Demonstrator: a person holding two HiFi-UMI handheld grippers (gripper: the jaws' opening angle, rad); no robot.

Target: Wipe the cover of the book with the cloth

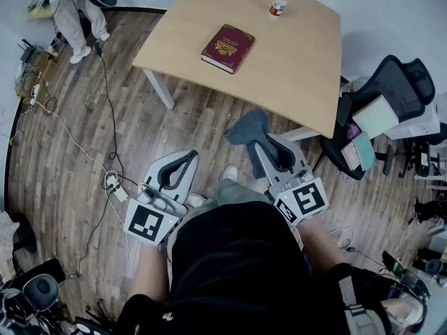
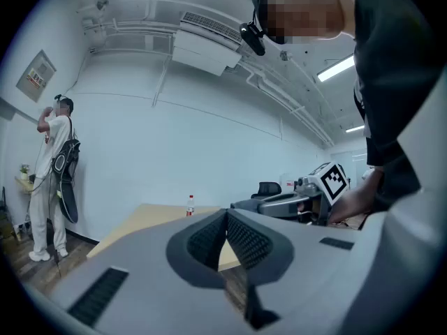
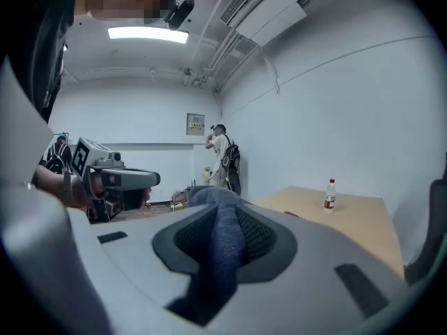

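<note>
Cloth of soft blue-grey fabric [image 1: 246, 130] is pinched between the two jaws of the right gripper [image 1: 269, 152]. The jaws press on it from both sides, and the cloth [image 3: 222, 243] hangs over their tips and down the front.

The dark-red hardcover book with a gold ornament on its cover [image 1: 228, 47] lies flat on the light wooden table [image 1: 307, 61]. It is well ahead of this gripper and a little to its left, and nothing touches it. Farther ahead, near the far edge of the table, a small clear plastic bottle with red cap and red label [image 1: 279, 3] stands upright.

The left gripper [image 1: 183, 160] is just beside the right one, on its left side. Its jaws are closed together and nothing is between them. Both grippers are before the near edge of the table, above the brown wooden plank floor [image 1: 70, 152].

To the right of the right gripper stands a black office chair [image 1: 401, 79] with pale flat things piled on it. Far ahead and left of the left gripper, a person in light clothes [image 1: 70, 12] is standing.
</note>
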